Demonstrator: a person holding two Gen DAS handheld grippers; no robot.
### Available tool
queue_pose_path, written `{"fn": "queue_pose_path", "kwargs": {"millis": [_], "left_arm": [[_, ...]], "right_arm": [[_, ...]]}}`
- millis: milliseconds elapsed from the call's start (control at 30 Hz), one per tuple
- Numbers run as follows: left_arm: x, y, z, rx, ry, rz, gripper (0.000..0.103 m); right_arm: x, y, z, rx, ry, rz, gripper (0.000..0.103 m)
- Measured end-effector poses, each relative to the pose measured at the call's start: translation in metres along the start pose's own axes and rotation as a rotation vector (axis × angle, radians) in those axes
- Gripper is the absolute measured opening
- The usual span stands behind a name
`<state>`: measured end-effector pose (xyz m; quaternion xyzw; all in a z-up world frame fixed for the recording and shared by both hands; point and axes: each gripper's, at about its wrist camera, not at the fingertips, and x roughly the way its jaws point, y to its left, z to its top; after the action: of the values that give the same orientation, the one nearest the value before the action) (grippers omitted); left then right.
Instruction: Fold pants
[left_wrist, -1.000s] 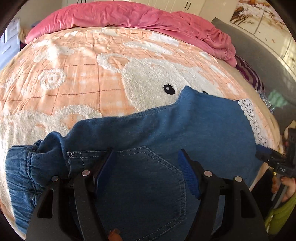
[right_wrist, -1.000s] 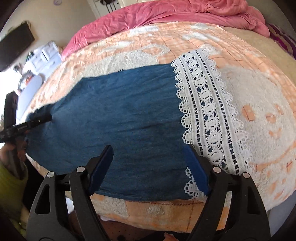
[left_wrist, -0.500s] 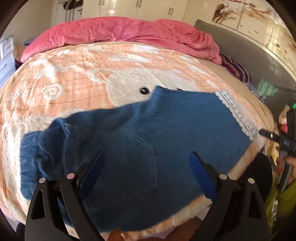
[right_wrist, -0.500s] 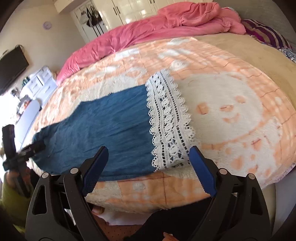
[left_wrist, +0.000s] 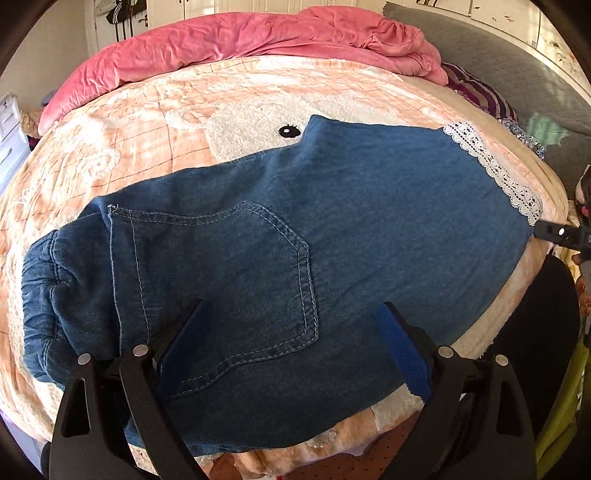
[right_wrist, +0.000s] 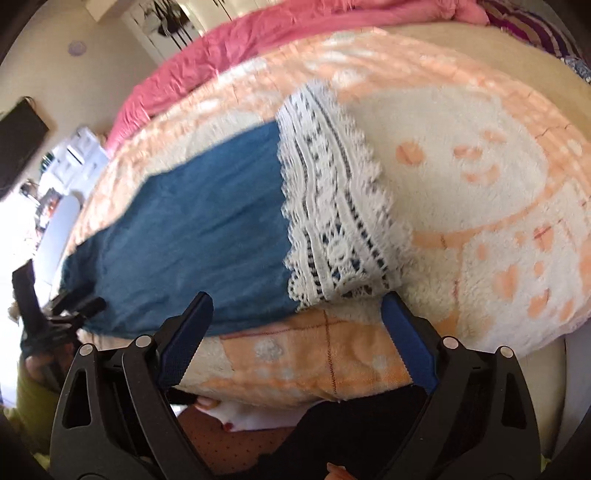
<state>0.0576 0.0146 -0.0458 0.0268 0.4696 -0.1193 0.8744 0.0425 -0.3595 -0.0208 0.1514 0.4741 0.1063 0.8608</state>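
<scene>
Blue denim pants (left_wrist: 295, 236) lie flat across the near side of the bed, waistband bunched at the left, back pocket (left_wrist: 240, 288) up, white lace hem (left_wrist: 495, 170) at the right. My left gripper (left_wrist: 291, 343) is open and empty, hovering over the pocket area. My right gripper (right_wrist: 295, 332) is open and empty, held off the bed's near edge below the lace hem (right_wrist: 332, 206) and the blue leg (right_wrist: 207, 229). The right gripper's tip shows at the far right of the left wrist view (left_wrist: 554, 232); the left gripper shows at the left of the right wrist view (right_wrist: 74, 306).
The bed carries a peach and white fleece blanket (left_wrist: 147, 122) with a bear face. A pink duvet (left_wrist: 258, 40) is heaped at the far side. A striped cloth (left_wrist: 480, 96) and grey sofa (left_wrist: 498, 55) lie to the right. A white dresser (right_wrist: 74, 155) stands far left.
Both grippers have let go of the pants, opened wider and drawn back toward the bed's near edge. The pants lie flat where they were laid.
</scene>
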Motion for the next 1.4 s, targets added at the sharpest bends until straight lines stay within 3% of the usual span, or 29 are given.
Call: {"fn": "queue_pose_path", "kwargs": {"millis": [200, 300, 467, 600, 700, 1000, 1400], "left_arm": [[-0.017, -0.003, 0.006, -0.014, -0.019, -0.025, 0.093], [-0.034, -0.01, 0.011, -0.008, -0.059, -0.056, 0.094], [-0.03, -0.025, 0.015, 0.015, -0.048, -0.079, 0.094], [-0.021, -0.028, 0.018, -0.011, -0.02, -0.095, 0.094], [-0.02, -0.037, 0.03, -0.012, -0.039, -0.125, 0.094], [-0.013, -0.103, 0.095, 0.156, -0.092, -0.181, 0.099], [0.03, -0.172, 0.17, 0.343, -0.073, -0.158, 0.099]], "right_arm": [[-0.03, -0.002, 0.002, -0.004, -0.104, -0.043, 0.086], [-0.033, 0.0, 0.009, -0.021, -0.136, 0.007, 0.086], [-0.014, 0.008, 0.015, -0.049, -0.107, 0.007, 0.089], [0.003, -0.007, 0.014, 0.02, -0.034, -0.028, 0.09], [-0.005, -0.01, 0.011, 0.037, -0.067, -0.007, 0.09], [-0.031, -0.029, 0.015, 0.131, -0.191, -0.029, 0.091], [-0.016, -0.029, 0.043, 0.106, -0.182, -0.014, 0.091]]}}
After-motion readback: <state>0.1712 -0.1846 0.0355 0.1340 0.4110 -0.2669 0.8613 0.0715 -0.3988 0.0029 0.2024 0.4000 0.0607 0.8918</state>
